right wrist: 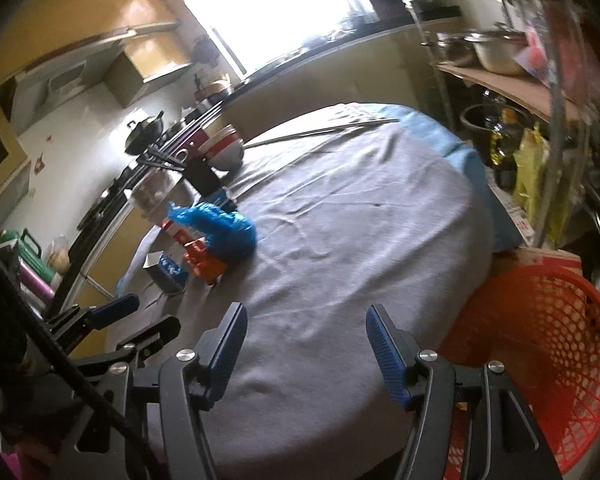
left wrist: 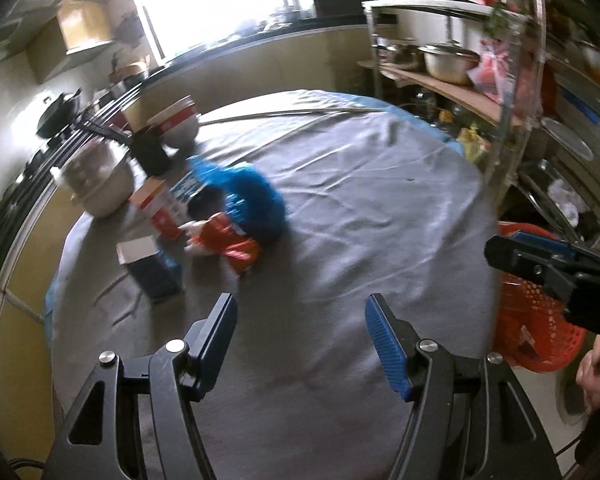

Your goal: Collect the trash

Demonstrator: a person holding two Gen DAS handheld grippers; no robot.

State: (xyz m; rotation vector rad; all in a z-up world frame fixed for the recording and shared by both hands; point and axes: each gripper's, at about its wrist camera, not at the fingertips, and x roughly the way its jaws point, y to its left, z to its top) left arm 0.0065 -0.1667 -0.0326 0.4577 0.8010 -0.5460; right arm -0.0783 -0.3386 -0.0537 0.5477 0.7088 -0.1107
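Claws L & R agape, nothing held.

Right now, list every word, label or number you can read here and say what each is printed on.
None can be read.
Red-and-white carton: printing too blurred.
Dark blue box: pale marks show in the right wrist view, illegible.
Orange wrapper: white patches, no legible letters.
Blue plastic bag: no print visible.
Yellow packet on the shelf: blurred.

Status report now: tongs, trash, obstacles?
Left tongs, right tongs open, empty. Crumpled blue plastic bag on grey cloth. Red mesh basket at table edge.
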